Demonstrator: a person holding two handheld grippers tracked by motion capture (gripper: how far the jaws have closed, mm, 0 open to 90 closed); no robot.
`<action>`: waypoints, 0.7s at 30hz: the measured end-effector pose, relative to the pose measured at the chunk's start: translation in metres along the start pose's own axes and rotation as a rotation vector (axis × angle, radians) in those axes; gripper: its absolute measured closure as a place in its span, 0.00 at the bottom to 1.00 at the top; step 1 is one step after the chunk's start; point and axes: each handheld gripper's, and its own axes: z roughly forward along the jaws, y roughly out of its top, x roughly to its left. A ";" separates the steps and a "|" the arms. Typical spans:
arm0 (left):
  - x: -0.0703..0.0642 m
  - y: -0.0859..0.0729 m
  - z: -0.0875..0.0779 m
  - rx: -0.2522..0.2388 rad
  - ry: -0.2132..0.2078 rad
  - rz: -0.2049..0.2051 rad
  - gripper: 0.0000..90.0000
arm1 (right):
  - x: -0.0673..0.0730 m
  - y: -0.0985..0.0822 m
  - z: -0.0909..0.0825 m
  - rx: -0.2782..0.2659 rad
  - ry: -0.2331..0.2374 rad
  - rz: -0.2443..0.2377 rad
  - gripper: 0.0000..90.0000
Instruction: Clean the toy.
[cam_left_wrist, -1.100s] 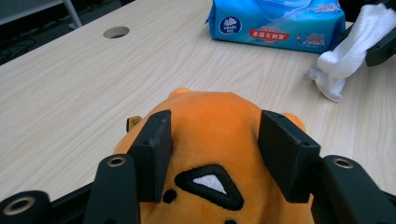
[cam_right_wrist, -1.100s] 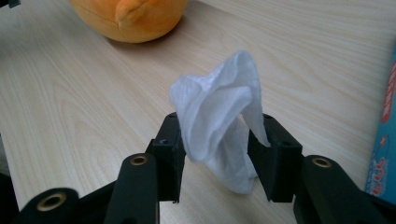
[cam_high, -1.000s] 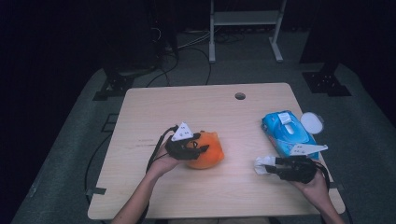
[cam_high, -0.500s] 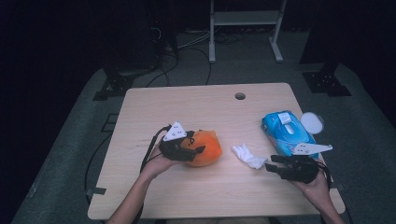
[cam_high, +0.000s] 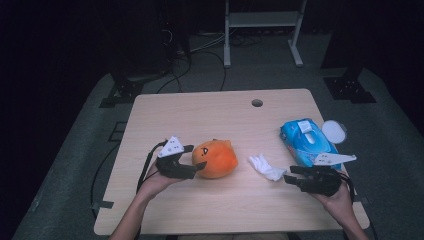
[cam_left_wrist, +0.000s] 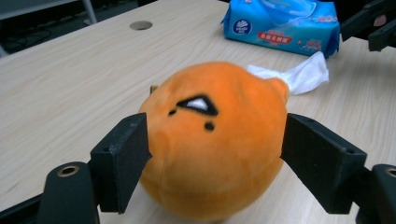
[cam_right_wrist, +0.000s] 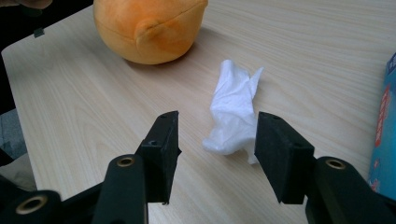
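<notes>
Nearby, blue wipes pack (cam_high: 309, 143) lies shut beside a loose white wipe (cam_high: 266, 167).

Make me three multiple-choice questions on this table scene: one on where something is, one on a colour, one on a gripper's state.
1. Where does the wipe lie?
A. on the pack
B. between plush and pack
C. left of the plush

2. What colour is the plush?
A. orange
B. green
C. white

3. How does the right gripper stand?
A. shut on the wipe
B. shut on the pack
C. open, holding nothing

Key: 1 B, the wipe is on the table between the plush and the pack. 2 A, its body is orange. 3 C, its jaws stand apart, the wipe just beyond them.
</notes>
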 end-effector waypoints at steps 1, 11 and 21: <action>0.000 -0.002 -0.002 0.000 0.002 -0.004 0.25 | 0.000 0.000 0.000 -0.001 0.001 0.000 0.54; 0.005 -0.022 -0.018 -0.002 0.021 -0.049 0.23 | -0.001 0.000 0.000 0.000 0.003 0.006 0.53; 0.008 -0.037 -0.026 0.013 0.033 -0.074 0.22 | 0.000 0.000 0.001 0.003 0.004 0.007 0.53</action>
